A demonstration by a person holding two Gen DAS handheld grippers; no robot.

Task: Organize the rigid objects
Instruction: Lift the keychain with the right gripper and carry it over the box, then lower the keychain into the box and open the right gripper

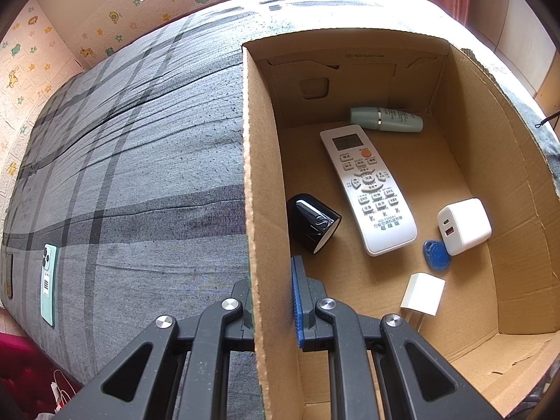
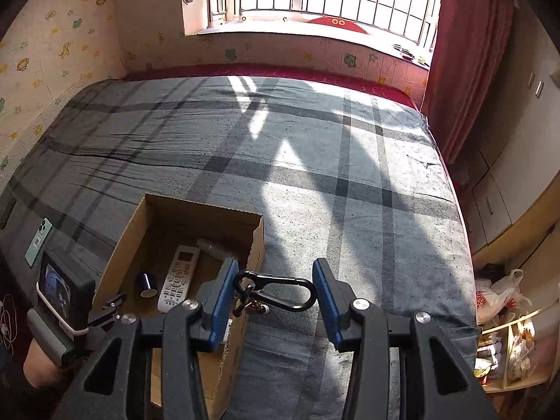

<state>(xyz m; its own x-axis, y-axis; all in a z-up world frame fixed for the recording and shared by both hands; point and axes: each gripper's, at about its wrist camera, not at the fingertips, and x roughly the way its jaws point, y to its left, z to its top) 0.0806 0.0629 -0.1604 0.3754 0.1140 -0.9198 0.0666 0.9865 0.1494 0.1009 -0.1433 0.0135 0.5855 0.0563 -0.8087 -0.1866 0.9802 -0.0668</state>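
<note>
Right tool (image 2: 274, 292) pinching black carabiner (image 2: 280, 290), left tool (image 1: 273, 301) clamped on box wall.
Carabiner hangs above the bed (image 2: 350, 192), seemingly just right of the cardboard box (image 2: 257, 241); remote (image 1: 367, 189) lies inside.

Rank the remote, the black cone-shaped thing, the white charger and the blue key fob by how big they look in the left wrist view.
1. Remote
2. Black cone-shaped thing and white charger: they look about alike, so no ranking between them
3. Blue key fob
</note>
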